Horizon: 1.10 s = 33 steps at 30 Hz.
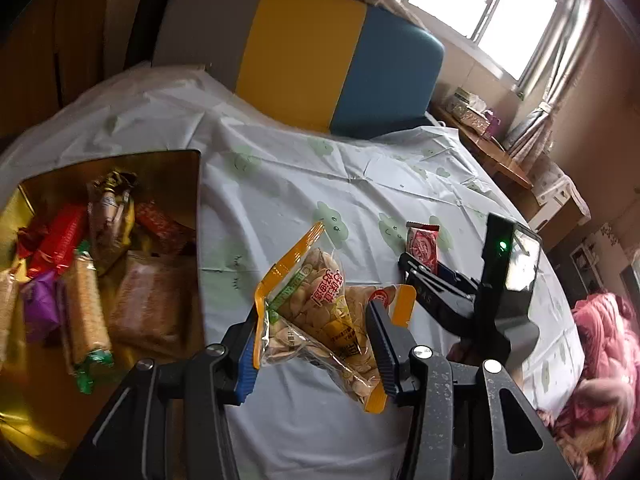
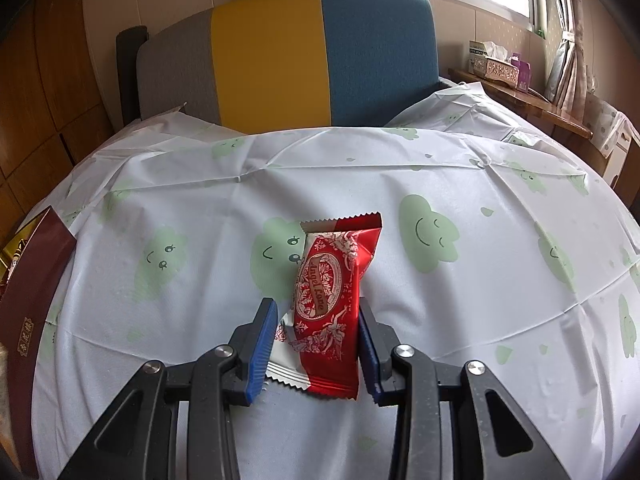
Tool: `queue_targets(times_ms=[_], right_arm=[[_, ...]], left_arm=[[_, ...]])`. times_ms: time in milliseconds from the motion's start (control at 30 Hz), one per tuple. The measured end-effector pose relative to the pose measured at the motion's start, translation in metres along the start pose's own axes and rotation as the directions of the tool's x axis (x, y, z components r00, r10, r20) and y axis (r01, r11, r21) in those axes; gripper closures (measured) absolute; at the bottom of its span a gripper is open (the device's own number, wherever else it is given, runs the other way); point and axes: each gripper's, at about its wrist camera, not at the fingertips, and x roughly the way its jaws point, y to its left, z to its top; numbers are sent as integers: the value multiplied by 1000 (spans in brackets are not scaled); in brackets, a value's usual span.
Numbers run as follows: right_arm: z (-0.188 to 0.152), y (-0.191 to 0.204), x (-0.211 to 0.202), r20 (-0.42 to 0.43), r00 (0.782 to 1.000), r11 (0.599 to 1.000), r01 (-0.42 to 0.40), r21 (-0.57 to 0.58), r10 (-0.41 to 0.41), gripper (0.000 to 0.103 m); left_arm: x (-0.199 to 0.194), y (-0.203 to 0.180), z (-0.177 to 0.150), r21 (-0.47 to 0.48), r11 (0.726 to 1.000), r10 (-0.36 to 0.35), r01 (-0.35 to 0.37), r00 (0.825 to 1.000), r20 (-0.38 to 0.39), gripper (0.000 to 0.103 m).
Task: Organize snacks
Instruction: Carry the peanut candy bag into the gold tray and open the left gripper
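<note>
My left gripper point(image 1: 314, 312) is shut on a yellow and clear packet of seeds point(image 1: 316, 280), held above the white cloth just right of the gold box point(image 1: 160, 172). The box holds several wrapped snacks, among them a long cracker bar point(image 1: 84, 312) and a red packet point(image 1: 56, 244). My right gripper point(image 2: 317, 304) is shut on a red "Angel Love" packet point(image 2: 328, 280), held upright over the cloth. In the left wrist view the right gripper point(image 1: 422, 266) and its red packet point(image 1: 422, 246) sit to the right of the seeds. The box's maroon outer wall point(image 2: 36, 280) shows at the left edge.
A white tablecloth with green clouds point(image 2: 400, 168) covers the table. Behind the table stands a chair with a grey, yellow and blue back point(image 1: 304, 60). A wooden side table with tissue boxes point(image 2: 500, 68) stands at the right under the window. Pink fabric point(image 1: 600, 340) lies beyond the table's right edge.
</note>
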Motion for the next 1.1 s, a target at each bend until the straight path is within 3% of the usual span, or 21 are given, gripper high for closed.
queue_targets(times_ms=[300,600,733,967,1100], right_arm=[[0,0,0,-1,1000,1000,5,-4,-5,65],[0,1,0,-1,1000,1000,9,-6,-9,65],[0,2,0,-2,1000,1000,15,-10,-15,65],[0,5,0,-3,1000,1000,27,-16,-27,65],[0,6,0,-3,999,999,32,-19,-32,65]], left_arm=[[-37,36,-11,-59,998,4,-2,1000,29,54],[-67,107,-26,-164,983,96,-89,995,39,54],[-74,146,-34,-238,962,138,-132,990,9,54],[-77,189,-45,-270,938,206,-219,976,-75,54],[-72,212,-55,-327,914,209,-241,969,-130,53]])
